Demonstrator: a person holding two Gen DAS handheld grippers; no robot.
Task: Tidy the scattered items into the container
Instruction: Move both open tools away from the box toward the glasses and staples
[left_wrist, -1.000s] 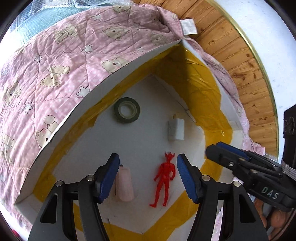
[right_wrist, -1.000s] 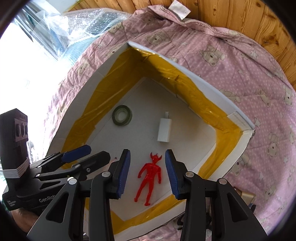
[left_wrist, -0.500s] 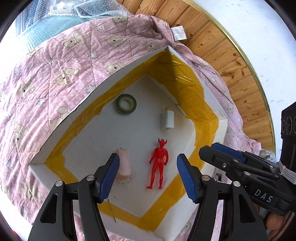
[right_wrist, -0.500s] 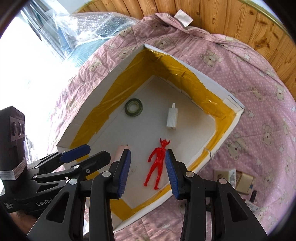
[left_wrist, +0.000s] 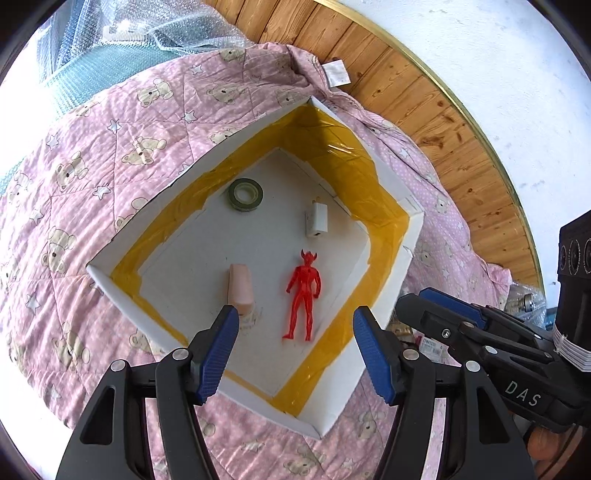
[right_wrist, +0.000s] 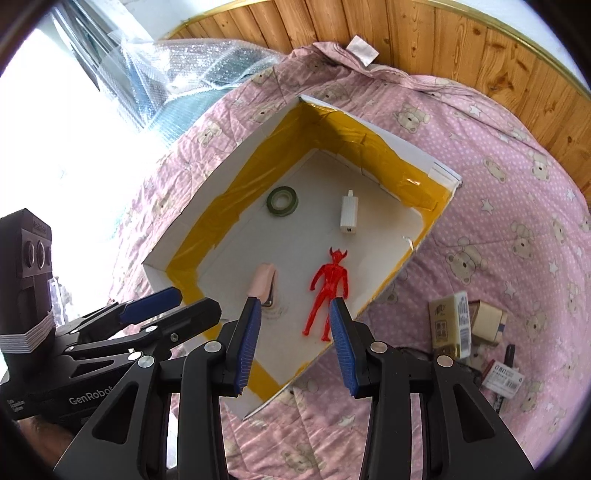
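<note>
A white cardboard box (left_wrist: 391, 280) (right_wrist: 221, 173) lined with yellow tape sits on a pink bear-print quilt. Inside it lie a red toy figure (left_wrist: 303, 295) (right_wrist: 328, 291), a pink stapler-like item (left_wrist: 240, 290) (right_wrist: 263, 283), a white charger plug (left_wrist: 317, 221) (right_wrist: 349, 216) and a green tape roll (left_wrist: 245, 194) (right_wrist: 282, 200). My left gripper (left_wrist: 291, 354) hovers open above the box's near side, empty. My right gripper (right_wrist: 295, 347) also hangs open and empty over the near edge. Each gripper shows in the other's view.
Small cartons (right_wrist: 450, 325), a labelled box (right_wrist: 504, 376) and a dark pen (right_wrist: 508, 354) lie scattered on the quilt (right_wrist: 498, 229) right of the box. Bubble wrap (right_wrist: 177, 70) piles up at the back left. A wooden wall (left_wrist: 436, 122) rises behind.
Both grippers have pulled up and back from inside the box, so the whole box and the items beside it have come into view. The items in the box have not moved.
</note>
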